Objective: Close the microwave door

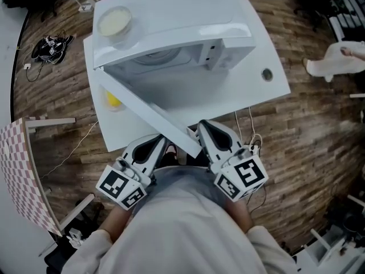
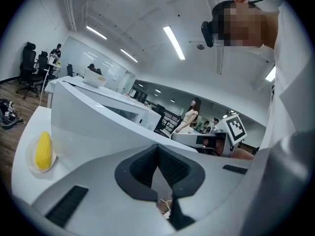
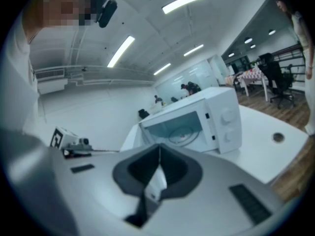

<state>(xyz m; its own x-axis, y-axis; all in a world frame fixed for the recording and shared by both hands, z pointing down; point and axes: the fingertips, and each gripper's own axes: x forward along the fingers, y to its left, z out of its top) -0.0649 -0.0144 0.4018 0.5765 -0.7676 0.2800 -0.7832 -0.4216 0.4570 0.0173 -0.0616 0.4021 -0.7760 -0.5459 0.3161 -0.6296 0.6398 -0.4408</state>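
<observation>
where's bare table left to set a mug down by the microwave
Right of the microwave, out to the table edge: bare except a small round hole. In front of the microwave: bare, but the open door would sweep it. Left is crowded: corn on a plate.

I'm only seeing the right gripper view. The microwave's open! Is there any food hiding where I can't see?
Observer: Yes. A yellow corn cob lies on a small plate, on the far side of the open door.
Operator: Is anything on top of the microwave?
Observer: A round bowl sits on the microwave, at its far left corner.
Operator: Where are my other tongs?
Observer: The left tongs are shut and empty, just left of the door's free edge.
</observation>
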